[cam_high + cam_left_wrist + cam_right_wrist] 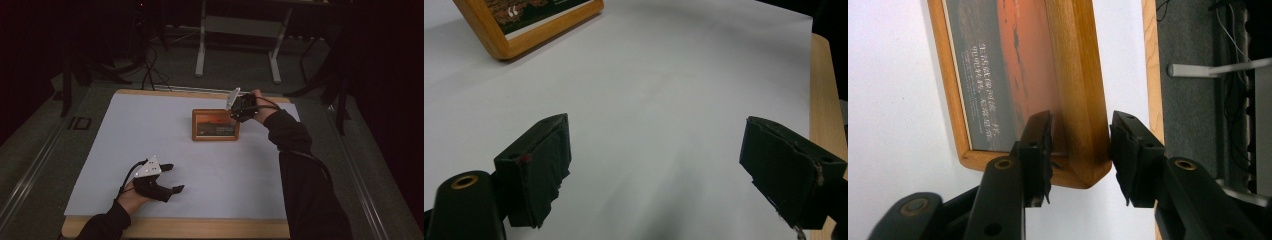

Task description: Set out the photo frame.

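Right gripper point(1080, 150) – picture frame point(1013, 75) edge between jaws

Wooden picture frame point(215, 125) stands upright mid-table, orange print showing.

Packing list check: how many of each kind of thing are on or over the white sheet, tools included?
Wooden picture frame: 1
Hand-held tools: 2, left tool with jaws open over the white sheet, right tool with its jaws around the frame's corner
Total: 3
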A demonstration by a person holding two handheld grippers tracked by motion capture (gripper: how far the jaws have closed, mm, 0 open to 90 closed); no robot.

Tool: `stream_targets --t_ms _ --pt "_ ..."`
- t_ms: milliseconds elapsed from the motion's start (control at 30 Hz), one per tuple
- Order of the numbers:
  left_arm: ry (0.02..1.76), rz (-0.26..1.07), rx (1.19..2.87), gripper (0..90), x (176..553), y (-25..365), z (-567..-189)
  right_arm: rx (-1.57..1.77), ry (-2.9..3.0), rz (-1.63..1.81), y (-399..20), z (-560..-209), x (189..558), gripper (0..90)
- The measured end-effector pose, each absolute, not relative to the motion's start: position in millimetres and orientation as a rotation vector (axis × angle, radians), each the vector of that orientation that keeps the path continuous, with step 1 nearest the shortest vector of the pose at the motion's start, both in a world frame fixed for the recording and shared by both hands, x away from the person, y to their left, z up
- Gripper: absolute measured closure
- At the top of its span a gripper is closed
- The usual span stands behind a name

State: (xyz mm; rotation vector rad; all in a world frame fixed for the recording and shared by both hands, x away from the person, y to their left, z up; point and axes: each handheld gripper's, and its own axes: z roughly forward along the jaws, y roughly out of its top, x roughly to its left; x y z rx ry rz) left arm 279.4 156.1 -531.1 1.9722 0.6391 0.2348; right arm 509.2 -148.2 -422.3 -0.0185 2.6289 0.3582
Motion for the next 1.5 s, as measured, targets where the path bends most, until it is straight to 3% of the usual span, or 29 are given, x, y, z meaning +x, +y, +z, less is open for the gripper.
stream_targets --t_ms 667,867,1000,1500 --pt "0.633 0.243 1.981 13.7 279 155 -530 0.186 2.589 0.581 -149 -413 486 41.8" --pt "0.635 0.251 1.978 13.6 279 155 -528 0.421 2.637 0.777 -156 -407 474 19.7" --pt "0.633 0.253 1.981 13.7 279 154 -528 0.502 2.646 0.842 -161 -408 465 13.2" --pt "0.634 0.254 1.979 13.7 279 154 -528 0.615 2.544 1.047 -193 -420 430 10.3"
